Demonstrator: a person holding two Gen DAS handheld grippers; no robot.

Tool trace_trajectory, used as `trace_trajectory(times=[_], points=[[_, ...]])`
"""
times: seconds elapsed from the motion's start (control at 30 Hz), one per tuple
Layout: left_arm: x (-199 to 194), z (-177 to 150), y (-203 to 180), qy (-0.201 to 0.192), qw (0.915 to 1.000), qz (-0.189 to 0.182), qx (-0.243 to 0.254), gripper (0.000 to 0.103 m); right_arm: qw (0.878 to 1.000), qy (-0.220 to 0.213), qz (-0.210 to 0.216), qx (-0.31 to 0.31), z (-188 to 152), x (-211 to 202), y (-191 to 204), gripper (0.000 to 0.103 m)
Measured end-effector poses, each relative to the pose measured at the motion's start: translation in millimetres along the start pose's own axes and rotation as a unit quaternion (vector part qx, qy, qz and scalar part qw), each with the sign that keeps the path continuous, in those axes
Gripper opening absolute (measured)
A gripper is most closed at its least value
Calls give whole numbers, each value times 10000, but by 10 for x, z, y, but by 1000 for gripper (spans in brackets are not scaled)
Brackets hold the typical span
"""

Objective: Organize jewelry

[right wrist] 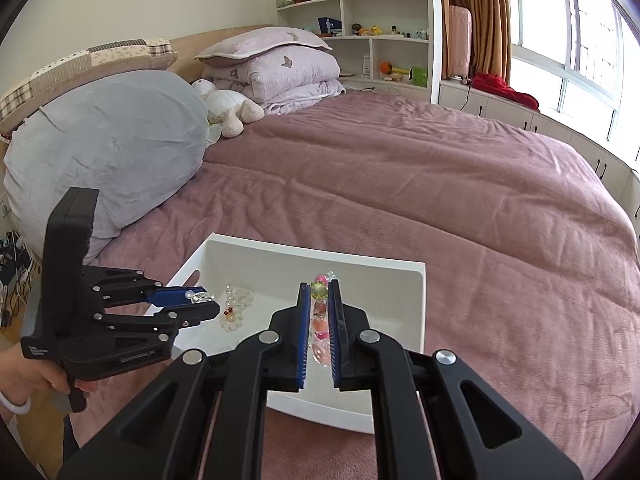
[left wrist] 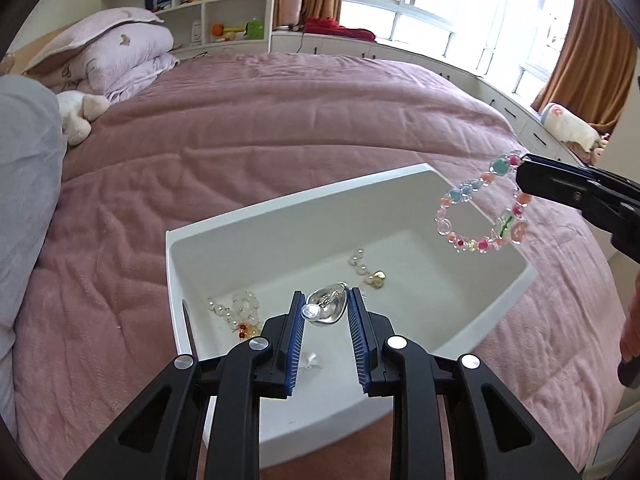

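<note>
Above the white bin's rim (left wrist: 296,196), left tool (left wrist: 326,308) clamps a silver charm (left wrist: 326,309), right tool (right wrist: 320,312) a bead bracelet (left wrist: 480,212).

A wide bed under a mauve fleece blanket (right wrist: 420,184) fills the room. At its head lie a large grey cushion (right wrist: 104,152), a white plush toy (right wrist: 230,106) and folded lilac quilts (right wrist: 288,68). Behind stand white wall shelves (right wrist: 360,12) of small figurines, orange-brown curtains (left wrist: 592,52) and a red cloth (left wrist: 340,26) on the window ledge.
</note>
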State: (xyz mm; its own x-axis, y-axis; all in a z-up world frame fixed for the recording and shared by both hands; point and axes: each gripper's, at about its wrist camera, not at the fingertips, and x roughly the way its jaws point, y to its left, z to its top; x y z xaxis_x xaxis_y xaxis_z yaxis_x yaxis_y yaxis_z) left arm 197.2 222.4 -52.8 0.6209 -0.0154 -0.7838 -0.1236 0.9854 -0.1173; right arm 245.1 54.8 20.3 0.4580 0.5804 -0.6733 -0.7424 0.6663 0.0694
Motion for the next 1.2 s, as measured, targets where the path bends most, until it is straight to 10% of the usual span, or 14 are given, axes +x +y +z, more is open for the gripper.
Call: trace_trajectory(times=[0.37, 0.5, 0.63, 1.2], points=[[86, -42, 2, -13, 9998, 181, -45, 27, 9996, 268, -27, 83, -153, 286, 27, 12], [44, -39, -22, -102, 9995, 286, -43, 42, 9993, 262, -250, -27, -222, 279, 74, 72], [17, -55, -73, -125, 9993, 338, -6, 53, 9989, 251, -385, -103, -300, 253, 105, 83], [-612, 68, -212, -706, 9946, 735, 173, 84, 9973, 126, -642, -321, -204, -109, 147, 91]])
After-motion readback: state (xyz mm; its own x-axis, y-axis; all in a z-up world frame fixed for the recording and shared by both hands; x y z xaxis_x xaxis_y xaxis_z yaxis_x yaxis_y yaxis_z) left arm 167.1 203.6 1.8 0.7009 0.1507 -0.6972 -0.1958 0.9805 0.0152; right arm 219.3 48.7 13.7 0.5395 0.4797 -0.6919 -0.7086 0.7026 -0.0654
